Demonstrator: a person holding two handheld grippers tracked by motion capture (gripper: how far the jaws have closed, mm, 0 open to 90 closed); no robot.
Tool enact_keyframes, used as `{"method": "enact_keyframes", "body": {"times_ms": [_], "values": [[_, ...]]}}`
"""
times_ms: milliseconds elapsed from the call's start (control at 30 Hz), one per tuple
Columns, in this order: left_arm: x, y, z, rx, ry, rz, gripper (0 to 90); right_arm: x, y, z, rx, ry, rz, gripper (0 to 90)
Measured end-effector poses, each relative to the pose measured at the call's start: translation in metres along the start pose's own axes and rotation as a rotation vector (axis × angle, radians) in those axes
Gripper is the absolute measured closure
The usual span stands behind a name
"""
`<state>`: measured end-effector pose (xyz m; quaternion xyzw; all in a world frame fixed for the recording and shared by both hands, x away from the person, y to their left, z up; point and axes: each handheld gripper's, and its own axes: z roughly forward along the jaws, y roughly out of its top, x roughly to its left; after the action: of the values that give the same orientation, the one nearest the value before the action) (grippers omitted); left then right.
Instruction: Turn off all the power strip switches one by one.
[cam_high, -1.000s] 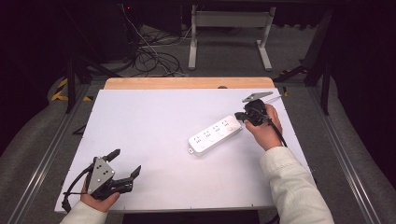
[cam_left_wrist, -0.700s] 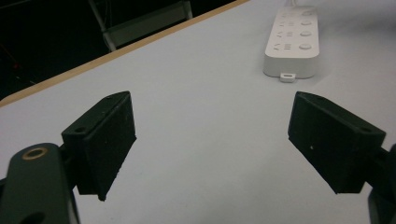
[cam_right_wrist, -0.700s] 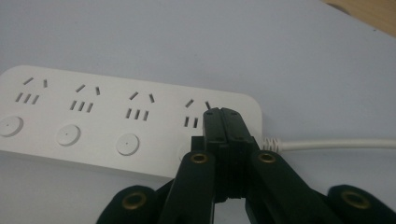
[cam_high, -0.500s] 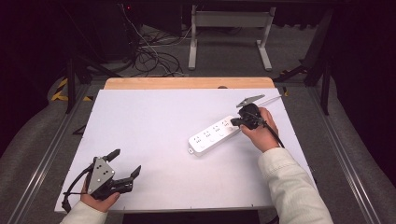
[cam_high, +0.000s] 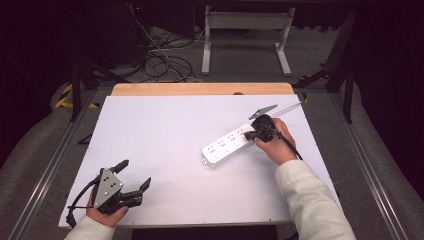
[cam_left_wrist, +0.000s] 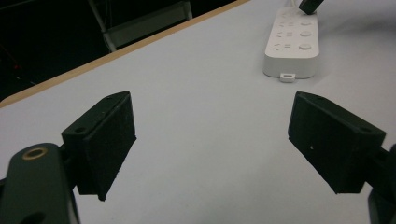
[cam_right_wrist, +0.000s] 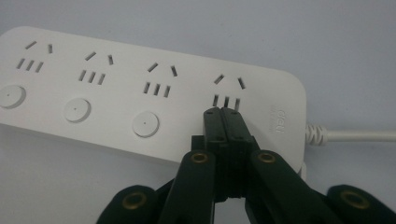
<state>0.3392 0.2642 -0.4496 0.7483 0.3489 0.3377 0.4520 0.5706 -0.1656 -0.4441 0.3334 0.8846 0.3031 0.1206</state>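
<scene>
- On the white table (cam_high: 165, 150), right of its middle, a white power strip (cam_high: 231, 145) lies flat and at a slant, its cord running off from the end nearest the right hand (cam_high: 276, 147).
- At that cord end, the right gripper (cam_right_wrist: 222, 112) has its jaws pressed fully together with nothing between them, and their joined tip bears down on the strip's top face just below the last socket, where that socket's round switch button would sit in line with the three buttons (cam_right_wrist: 145, 124) visible beside the other sockets.
- By my reading, the work in hand is pressing that switch: the tip is on the spot, so the reach is done; whether the button has clicked cannot be told, since the jaws hide it.
- What seems left is to finish the press and lift clear; the other three buttons are untouched.
- Near the table's front left corner, the left gripper (cam_high: 131, 181) rests low in its hand with jaws wide apart and empty, well away from the strip, which its own view shows far off (cam_left_wrist: 292, 44).
- Compared with a second ago, the right hand has drawn a little toward the person and settled lower over the strip's end; the strip itself lies at the same slant in the same place, and the left gripper has not moved.
</scene>
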Motion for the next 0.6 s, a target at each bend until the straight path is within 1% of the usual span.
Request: {"method": "enact_keyframes", "body": {"times_ms": [200, 267, 300, 400, 433, 467, 500, 533, 567, 600], "values": [[0.0, 0.0, 0.0, 0.0, -0.001, 0.002, 15.7, -0.002, -0.001, 0.0, -0.007, 0.013, 0.044, 90.0], [0.0, 0.0, 0.0, 0.0, -0.002, 0.002, 15.7, -0.001, -0.002, 0.001, -0.004, 0.005, 0.048, 90.0], [0.0, 0.0, 0.0, 0.0, -0.003, 0.002, 15.8, -0.001, -0.002, 0.001, -0.008, 0.006, 0.058, 90.0], [0.0, 0.0, -0.001, 0.0, -0.003, 0.0, 15.7, -0.001, -0.002, 0.001, -0.01, 0.001, 0.061, 90.0], [0.0, 0.0, 0.0, -0.002, -0.003, -0.002, 15.8, 0.0, -0.001, 0.001, -0.005, -0.006, 0.038, 90.0], [0.0, 0.0, 0.0, -0.001, -0.001, 0.001, 15.7, 0.002, 0.0, -0.003, -0.026, -0.007, 0.016, 90.0], [0.001, 0.0, 0.0, 0.001, 0.002, 0.007, 15.7, 0.004, 0.001, -0.008, -0.044, -0.01, 0.018, 90.0], [0.001, 0.0, 0.0, 0.001, 0.0, 0.0, 15.7, 0.007, 0.003, -0.014, -0.09, 0.006, 0.019, 90.0], [0.002, 0.0, 0.0, 0.003, 0.003, 0.006, 15.7, 0.01, 0.004, -0.02, -0.137, 0.013, 0.018, 90.0], [0.001, 0.0, 0.001, 0.001, 0.001, -0.002, 15.7, 0.013, 0.005, -0.027, -0.166, 0.017, 0.01, 90.0]]}}
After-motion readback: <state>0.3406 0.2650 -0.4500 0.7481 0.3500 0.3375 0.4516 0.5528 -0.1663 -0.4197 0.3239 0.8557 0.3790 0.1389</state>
